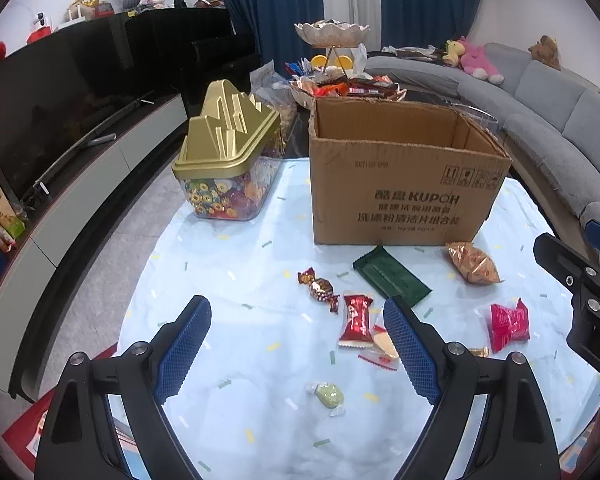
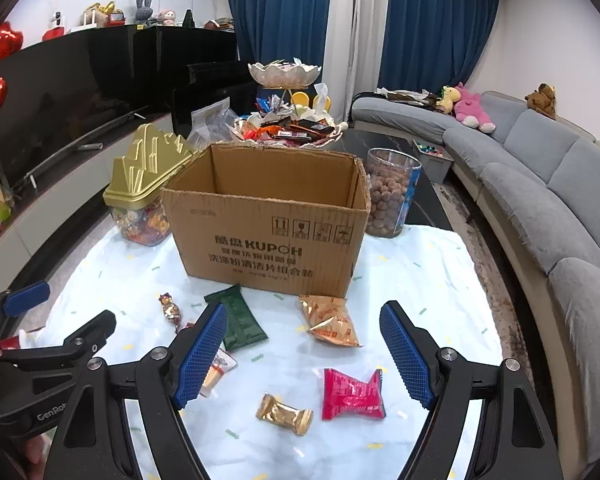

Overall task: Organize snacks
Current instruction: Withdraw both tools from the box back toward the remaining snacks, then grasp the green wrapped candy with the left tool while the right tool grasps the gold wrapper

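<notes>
An open cardboard box (image 1: 400,196) (image 2: 272,240) stands on the pale blue cloth. Loose snacks lie in front of it: a dark green bar (image 1: 392,276) (image 2: 238,318), an orange-gold packet (image 1: 474,262) (image 2: 332,320), a pink packet (image 1: 508,322) (image 2: 352,396), a red packet (image 1: 356,320), a brown twisted candy (image 1: 318,288) (image 2: 171,312), a green candy (image 1: 328,394) and a gold candy (image 2: 286,414). My left gripper (image 1: 296,352) is open and empty above the cloth, near the red packet. My right gripper (image 2: 304,356) is open and empty above the pink packet and gold candy.
A gold-lidded clear candy jar (image 1: 228,160) (image 2: 144,200) stands left of the box. A clear jar of brown balls (image 2: 390,192) stands at its right. A tiered snack dish (image 1: 332,64) (image 2: 286,116) is behind. A grey sofa (image 2: 540,184) runs along the right.
</notes>
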Tool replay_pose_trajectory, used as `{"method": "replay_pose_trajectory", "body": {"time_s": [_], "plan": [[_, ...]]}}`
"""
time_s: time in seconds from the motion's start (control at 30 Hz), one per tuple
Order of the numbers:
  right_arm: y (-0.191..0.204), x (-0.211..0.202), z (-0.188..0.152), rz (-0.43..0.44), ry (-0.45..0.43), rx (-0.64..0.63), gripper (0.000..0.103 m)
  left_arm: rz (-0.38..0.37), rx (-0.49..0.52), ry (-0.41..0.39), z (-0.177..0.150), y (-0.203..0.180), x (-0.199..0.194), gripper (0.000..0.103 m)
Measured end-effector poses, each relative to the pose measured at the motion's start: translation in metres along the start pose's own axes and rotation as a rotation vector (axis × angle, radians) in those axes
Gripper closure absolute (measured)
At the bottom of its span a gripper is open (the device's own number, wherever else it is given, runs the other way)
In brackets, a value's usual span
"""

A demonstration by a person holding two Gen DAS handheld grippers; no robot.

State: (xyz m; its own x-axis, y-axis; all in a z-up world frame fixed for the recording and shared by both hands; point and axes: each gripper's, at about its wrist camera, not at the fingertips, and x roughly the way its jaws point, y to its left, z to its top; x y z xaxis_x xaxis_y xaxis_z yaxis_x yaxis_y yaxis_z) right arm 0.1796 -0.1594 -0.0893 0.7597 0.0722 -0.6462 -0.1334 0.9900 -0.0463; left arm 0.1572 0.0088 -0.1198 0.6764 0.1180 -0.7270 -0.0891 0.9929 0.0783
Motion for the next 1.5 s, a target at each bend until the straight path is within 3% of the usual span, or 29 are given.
{"method": "replay_pose_trajectory", "body": {"time_s": [0.63, 1.07, 1.5], "plan": [[0.01, 0.025, -0.057, -0.001, 0.061, -0.024, 0.024, -0.002, -0.002, 0.036, -0.055, -0.001, 0.026, 0.015], [0.014, 0.049, -0.085, 0.016, 0.1, -0.022, 0.024, 0.017, 0.011, 0.055, -0.071, -0.006, 0.052, 0.015], [0.013, 0.071, -0.098, 0.035, 0.148, -0.007, 0.024, 0.001, -0.005, 0.144, -0.087, -0.006, 0.074, 0.018]]}}
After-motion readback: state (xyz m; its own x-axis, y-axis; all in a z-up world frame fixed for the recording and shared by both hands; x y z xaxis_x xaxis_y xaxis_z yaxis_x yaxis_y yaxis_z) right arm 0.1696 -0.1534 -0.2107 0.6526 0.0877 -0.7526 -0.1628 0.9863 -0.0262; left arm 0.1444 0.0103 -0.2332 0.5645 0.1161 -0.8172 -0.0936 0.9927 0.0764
